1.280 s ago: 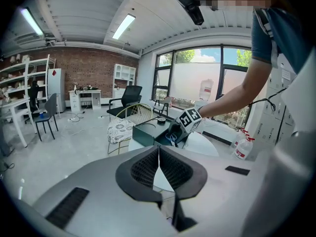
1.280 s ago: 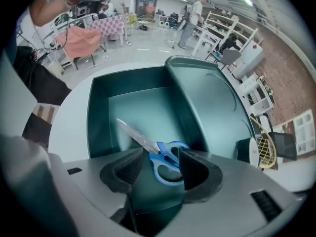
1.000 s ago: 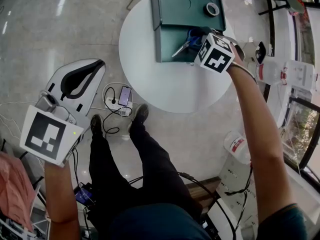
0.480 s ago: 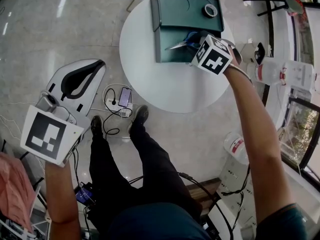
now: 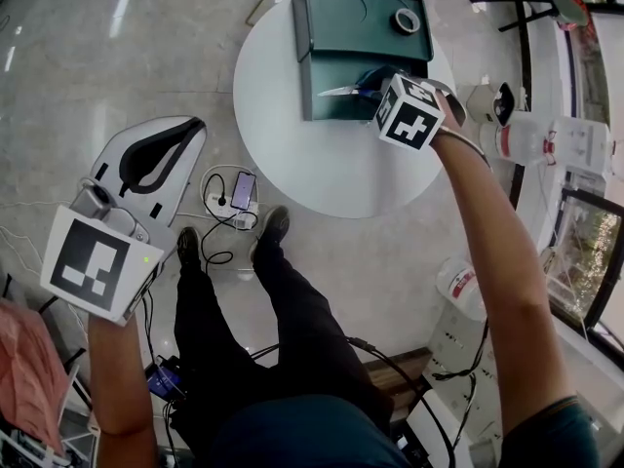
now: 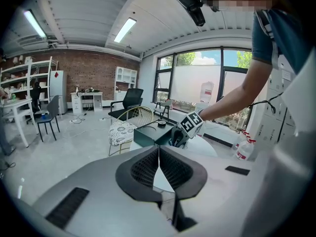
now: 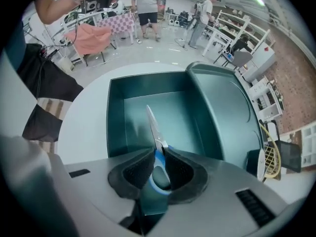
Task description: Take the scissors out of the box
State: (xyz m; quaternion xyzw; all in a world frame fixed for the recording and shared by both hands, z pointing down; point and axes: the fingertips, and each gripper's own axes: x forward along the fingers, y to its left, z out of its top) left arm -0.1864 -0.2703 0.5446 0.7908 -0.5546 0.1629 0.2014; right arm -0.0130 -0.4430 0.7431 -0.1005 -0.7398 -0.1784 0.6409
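Observation:
A dark green box (image 5: 331,105) stands on a round white table (image 5: 322,169), its lid (image 5: 356,18) folded back. My right gripper (image 5: 378,86) points down into the box; its jaws have just been closing and now pinch the blue handle of the scissors (image 5: 343,89). In the right gripper view, the gripper (image 7: 158,154) holds the scissors (image 7: 154,127) with the silver blades sticking out over the box floor (image 7: 177,122). My left gripper (image 5: 161,154) hangs over the floor far to the left, shut and empty, its pads meeting (image 6: 159,154).
A roll of tape (image 5: 407,20) lies on the lid. On the floor near the table's foot are a phone (image 5: 243,187), a power strip and cables. Spray bottles (image 5: 526,139) stand to the right. A chair (image 6: 129,118) is behind the table.
The right jaws have closed on the scissors' handle. The blades have swung from pointing down-left to pointing left. The left gripper has stayed where it was.

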